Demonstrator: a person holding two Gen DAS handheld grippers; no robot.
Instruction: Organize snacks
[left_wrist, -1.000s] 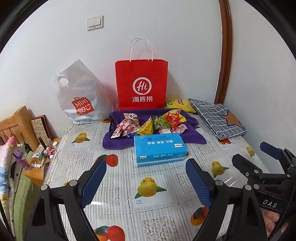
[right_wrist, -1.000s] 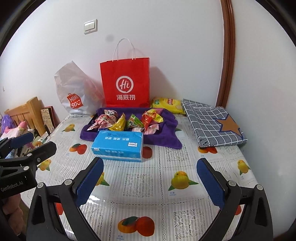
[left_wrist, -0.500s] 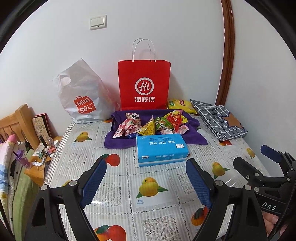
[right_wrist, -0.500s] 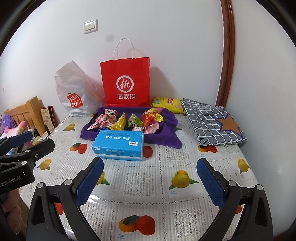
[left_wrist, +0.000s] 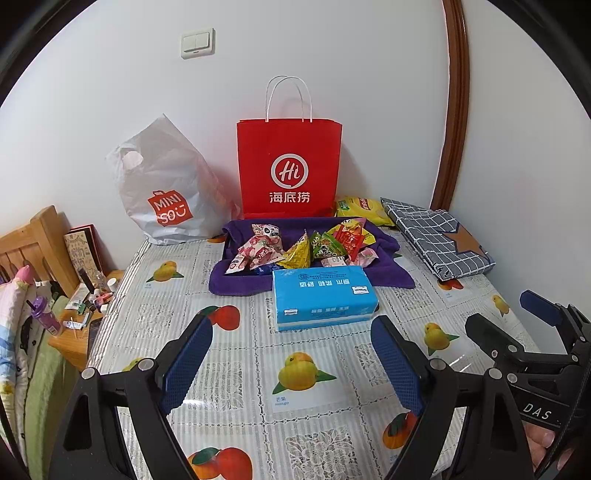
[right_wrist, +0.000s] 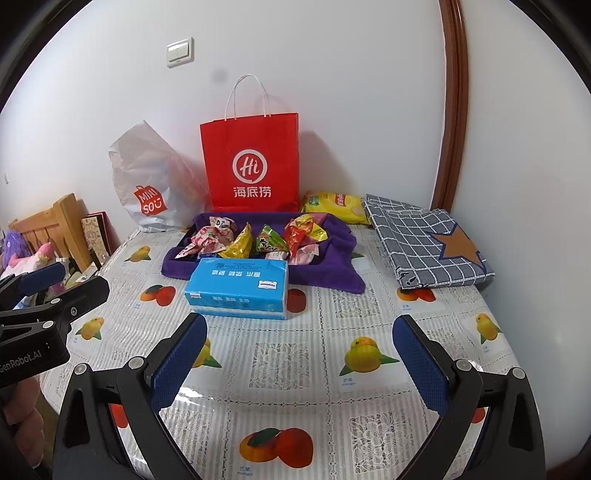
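The snack packets (left_wrist: 303, 245) lie heaped on a purple towel (left_wrist: 236, 282) ahead of both tools, beyond a blue tissue pack (left_wrist: 323, 297) that sits between them and the tools. Behind stand a red paper bag (left_wrist: 289, 168) and a white plastic bag (left_wrist: 166, 192). The left tool (left_wrist: 291, 363) and right tool (right_wrist: 300, 363) hover over the fruit-print worktop (left_wrist: 229, 387), jaws wide, holding nothing.

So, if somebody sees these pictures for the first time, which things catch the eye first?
Probably the red bag, standing upright against the white wall at the back. Just before it, bright snacks lie heaped on a purple cloth, with a blue tissue pack in front on the fruit-print tablecloth.
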